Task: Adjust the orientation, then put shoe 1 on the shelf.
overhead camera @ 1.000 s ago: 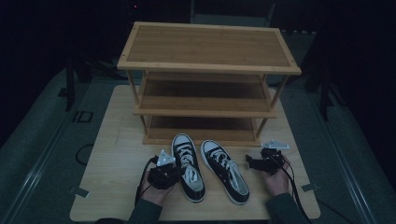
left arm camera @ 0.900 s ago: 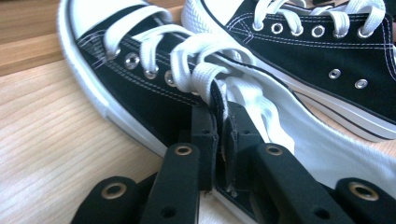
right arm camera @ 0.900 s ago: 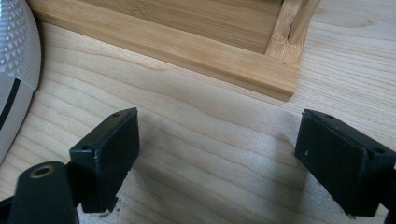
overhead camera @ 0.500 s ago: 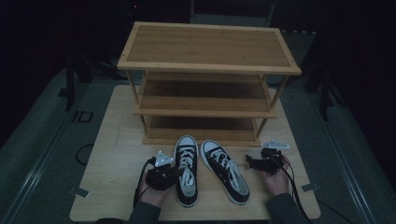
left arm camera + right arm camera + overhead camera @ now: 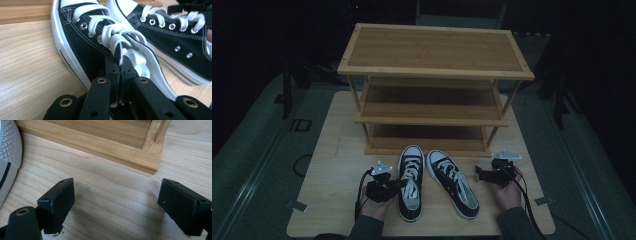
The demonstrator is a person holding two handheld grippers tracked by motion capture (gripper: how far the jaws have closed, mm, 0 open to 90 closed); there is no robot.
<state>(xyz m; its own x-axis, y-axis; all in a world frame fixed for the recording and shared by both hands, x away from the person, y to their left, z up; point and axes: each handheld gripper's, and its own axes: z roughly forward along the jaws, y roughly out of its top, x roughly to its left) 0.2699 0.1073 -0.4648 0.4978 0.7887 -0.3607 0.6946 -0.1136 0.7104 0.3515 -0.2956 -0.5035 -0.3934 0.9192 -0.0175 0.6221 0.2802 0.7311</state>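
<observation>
Two black sneakers with white laces and toe caps lie on the wooden board in front of the rack. The left sneaker [image 5: 410, 182] [image 5: 80, 42] points at the rack. My left gripper [image 5: 398, 184] [image 5: 120, 75] is shut on the canvas edge of its upper, beside the laces. The right sneaker [image 5: 454, 182] [image 5: 172, 37] lies next to it, angled slightly. My right gripper [image 5: 480, 175] [image 5: 117, 203] stands open just right of that sneaker, low over the board, with nothing between its jaws. The sneaker's white toe cap [image 5: 7, 150] shows at the left edge of the right gripper view.
A three-shelf bamboo shoe rack [image 5: 434, 90] stands at the back of the light wooden board [image 5: 337, 150]; its bottom rail [image 5: 95, 143] runs just beyond my right gripper. Dark floor surrounds the board. Cables trail from both grippers toward the front edge.
The left sneaker's heel has swung left, so the shoe now lies straighter. My left gripper shifted slightly toward the front with it. The right gripper has stayed put.
</observation>
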